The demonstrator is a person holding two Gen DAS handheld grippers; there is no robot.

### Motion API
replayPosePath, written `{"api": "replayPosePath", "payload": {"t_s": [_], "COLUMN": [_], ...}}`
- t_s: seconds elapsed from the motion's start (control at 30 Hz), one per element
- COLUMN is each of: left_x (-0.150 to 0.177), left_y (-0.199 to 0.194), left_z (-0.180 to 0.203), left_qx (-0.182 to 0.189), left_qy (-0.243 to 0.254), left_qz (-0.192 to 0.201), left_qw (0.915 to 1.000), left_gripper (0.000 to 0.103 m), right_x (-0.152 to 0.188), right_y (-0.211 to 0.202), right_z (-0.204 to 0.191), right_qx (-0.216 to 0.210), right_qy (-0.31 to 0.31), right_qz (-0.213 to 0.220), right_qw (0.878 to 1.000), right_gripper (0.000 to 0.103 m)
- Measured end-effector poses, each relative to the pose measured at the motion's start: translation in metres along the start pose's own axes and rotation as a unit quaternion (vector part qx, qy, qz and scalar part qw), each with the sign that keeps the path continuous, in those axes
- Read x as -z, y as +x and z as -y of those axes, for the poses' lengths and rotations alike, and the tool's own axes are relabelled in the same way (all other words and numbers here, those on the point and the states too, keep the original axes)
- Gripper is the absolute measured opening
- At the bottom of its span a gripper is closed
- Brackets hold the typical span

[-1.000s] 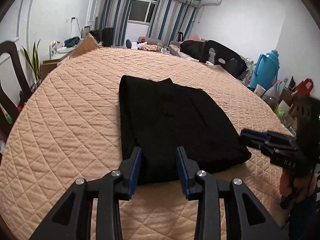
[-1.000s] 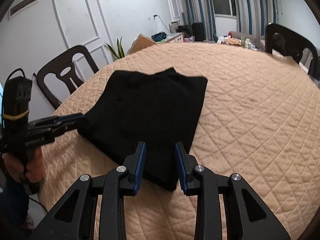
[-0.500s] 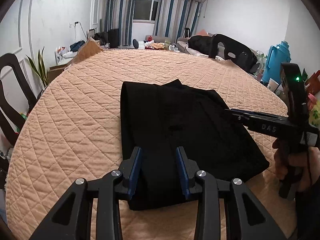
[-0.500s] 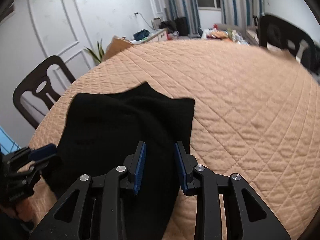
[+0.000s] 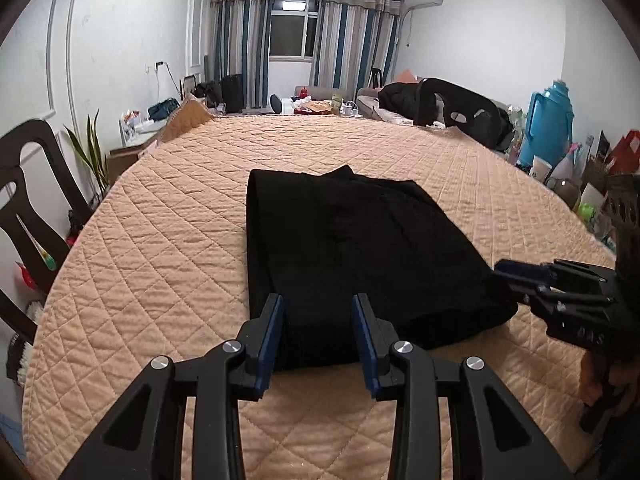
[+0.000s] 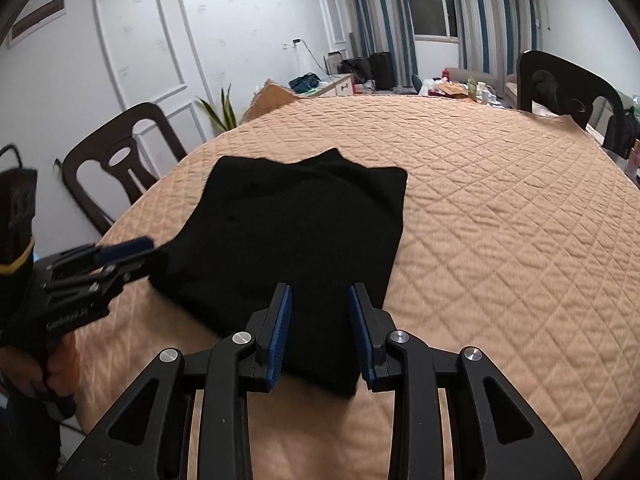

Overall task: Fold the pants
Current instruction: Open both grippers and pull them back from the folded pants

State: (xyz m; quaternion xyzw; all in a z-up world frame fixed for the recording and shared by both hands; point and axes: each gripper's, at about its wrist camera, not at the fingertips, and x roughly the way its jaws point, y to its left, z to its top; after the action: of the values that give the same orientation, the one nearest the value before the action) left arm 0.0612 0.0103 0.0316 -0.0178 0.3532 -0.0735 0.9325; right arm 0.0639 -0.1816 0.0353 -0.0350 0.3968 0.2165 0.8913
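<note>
We see the folded black fabric pants [image 5: 352, 256] lying flat on the quilted tan tablecloth [image 5: 160, 264]; our left gripper [image 5: 318, 336] and right gripper [image 6: 320, 328] stand spread at its near edge, holding nothing.

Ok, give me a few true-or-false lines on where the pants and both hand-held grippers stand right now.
1. The black pants lie folded flat on the quilted table cover. True.
2. The left hand-held gripper is clamped on the fabric. False: its jaws stand open at the near edge.
3. The right hand-held gripper is open too. True.
4. The pants hang over the table's edge. False: they lie wholly on the cover.
5. A blue thermos stands beyond the table. True.
</note>
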Motion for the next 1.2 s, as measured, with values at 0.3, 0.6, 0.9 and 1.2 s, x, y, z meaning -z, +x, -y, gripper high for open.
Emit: {"api": "replayPosePath", "payload": {"t_s": [0.3,0.6,0.9,1.2], "left_x": [0.011,0.024,0.03,0.035], "left_y": [-0.005,-0.017,-0.005,0.004], "left_z": [0.002,0.007,0.003,0.002], "left_qx": [-0.003,-0.005,-0.032,-0.04], "left_qy": [-0.002,0.0,0.005,0.012], "left_qz": [-0.01,-0.019,-0.035,-0.055], "left_qw": [0.9999,0.9998,0.9989,0.9976], "left_gripper": [0.037,0.039,0.047,0.055], "right_x": [0.013,0.029,0.037,0.039], "right_y": [-0.015,-0.027,-0.015,-0.002], "right_z": [-0.001,-0.01,-0.018,-0.016], "right_qx": [0.011,0.027,0.048,0.073], "right_qy": [0.0,-0.014,-0.034,-0.033], "right_qz": [0.006,-0.001,-0.018,-0.041], "right_qw": [1.0,1.0,0.998,0.996], "right_gripper": [0.031,0.034,0.036,0.036]}}
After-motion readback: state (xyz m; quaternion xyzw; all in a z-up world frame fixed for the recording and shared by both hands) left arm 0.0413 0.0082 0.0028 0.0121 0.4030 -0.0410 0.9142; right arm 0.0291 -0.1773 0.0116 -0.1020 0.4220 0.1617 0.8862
